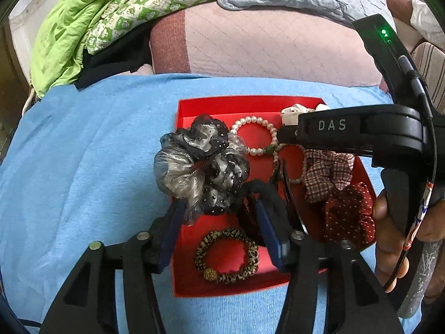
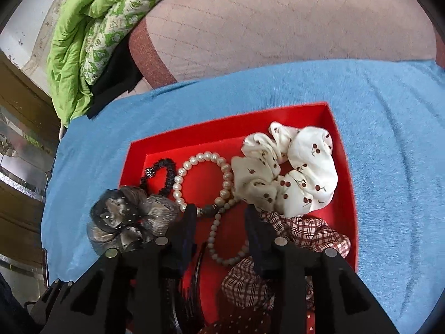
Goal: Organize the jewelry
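Note:
A red tray (image 1: pixel 222 105) (image 2: pixel 345 167) lies on a blue cloth and holds hair ties and bracelets. My left gripper (image 1: pixel 219 211) is open, its fingers either side of a grey and black organza scrunchie (image 1: pixel 200 167) (image 2: pixel 130 220) that hangs over the tray's left rim. A leopard-print tie (image 1: pixel 226 256) lies below it. My right gripper (image 2: pixel 219 217) is open and empty above a pearl bracelet (image 2: pixel 203 178) (image 1: pixel 254 133) and a grey bead bracelet (image 2: pixel 217 239). A white cherry scrunchie (image 2: pixel 289 167), a plaid scrunchie (image 2: pixel 306 231) (image 1: pixel 328 172) and a red dotted scrunchie (image 1: pixel 350 214) fill the right side.
The blue cloth (image 1: pixel 83 167) (image 2: pixel 389 111) covers a bed. A pink quilt (image 1: pixel 264 41) lies behind it, with green bedding (image 1: pixel 83 22) at the back left. The right gripper's body (image 1: pixel 361 133) and the hand holding it cross the tray's right side in the left wrist view.

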Motion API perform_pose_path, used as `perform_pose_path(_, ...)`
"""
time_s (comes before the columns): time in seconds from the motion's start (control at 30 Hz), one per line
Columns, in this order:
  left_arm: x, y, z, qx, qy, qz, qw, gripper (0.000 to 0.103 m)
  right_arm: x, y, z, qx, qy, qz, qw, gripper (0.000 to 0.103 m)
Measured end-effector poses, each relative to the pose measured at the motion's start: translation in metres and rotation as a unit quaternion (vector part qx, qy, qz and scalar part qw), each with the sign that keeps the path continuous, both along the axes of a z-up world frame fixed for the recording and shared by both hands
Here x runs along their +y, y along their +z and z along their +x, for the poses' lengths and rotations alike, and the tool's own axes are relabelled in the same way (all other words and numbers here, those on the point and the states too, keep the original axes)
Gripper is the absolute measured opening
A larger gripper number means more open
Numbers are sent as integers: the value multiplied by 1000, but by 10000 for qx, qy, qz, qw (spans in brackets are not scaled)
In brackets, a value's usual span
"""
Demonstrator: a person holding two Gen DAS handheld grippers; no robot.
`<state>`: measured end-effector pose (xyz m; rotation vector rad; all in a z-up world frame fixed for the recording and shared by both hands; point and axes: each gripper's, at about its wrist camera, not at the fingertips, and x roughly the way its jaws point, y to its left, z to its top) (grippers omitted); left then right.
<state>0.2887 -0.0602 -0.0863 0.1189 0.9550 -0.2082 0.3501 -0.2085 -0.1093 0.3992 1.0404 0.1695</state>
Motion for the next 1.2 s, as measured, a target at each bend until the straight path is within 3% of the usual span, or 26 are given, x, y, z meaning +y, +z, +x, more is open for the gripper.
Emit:
perform_pose_path(0.27,10,21,-18,-134,142,-91,9998,58,0,25,-14,-209,-12,45,9998,38)
perform_pose_path(0.5,17,36,-42,-556,372,391,9970,58,-1,45,-44,-395,-62,100,9991,38)
perform_pose_path(0.67,22,41,-65,-709,473,465,9953,59,1,49,-74,-497,-82,-54,9987,38)
perform_pose_path(0.73,24,41,-75,-743,560,488,9945,62,3,48,-87,-502,-89,-101,9986,38)
perform_pose_path(0.8,27,42,-84,-781,632,470,9938,72,5,46,-100,-501,-101,-179,9985,38)
perform_pose_path(0.93,37,48,-104,-973,828,455,9908,77,10,43,-128,-530,-119,-405,9977,38)
perform_pose_path(1.0,42,53,-114,-1064,971,426,9887,86,13,44,-140,-562,-131,-551,9968,38)
perform_pose_path(1.2,48,70,-148,-1391,1035,449,9838,88,22,46,-185,-686,-223,-950,9929,38)
